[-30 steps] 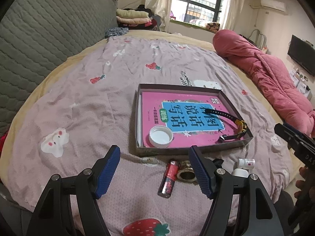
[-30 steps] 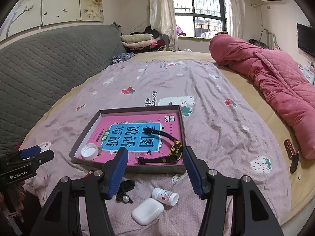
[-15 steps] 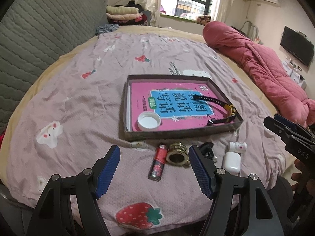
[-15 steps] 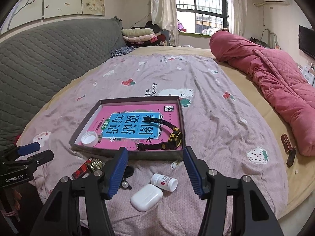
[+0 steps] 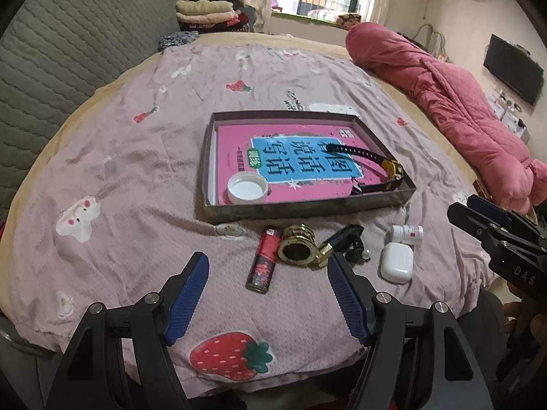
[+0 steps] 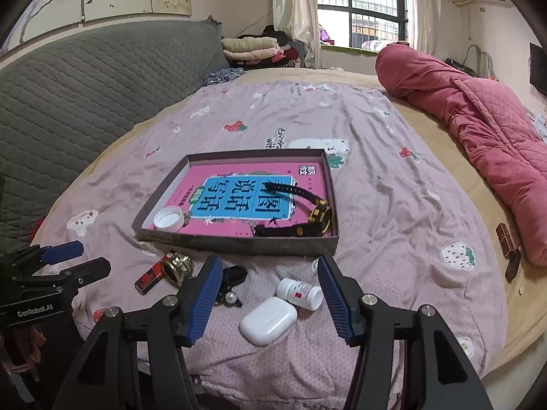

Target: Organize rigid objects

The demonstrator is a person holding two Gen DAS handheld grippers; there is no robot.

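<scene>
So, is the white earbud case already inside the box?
No, the white earbud case lies on the bedsheet, outside the box, beside a small white bottle.

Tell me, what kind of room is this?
A bedroom, most likely: a wide bed under a strawberry-print sheet, a rolled pink quilt along its side, and folded clothes stacked by the window.

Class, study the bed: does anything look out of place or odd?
Yes: two small dark red cases lie alone near the bed's edge beside the pink quilt, far from the tray and other small items.
</scene>
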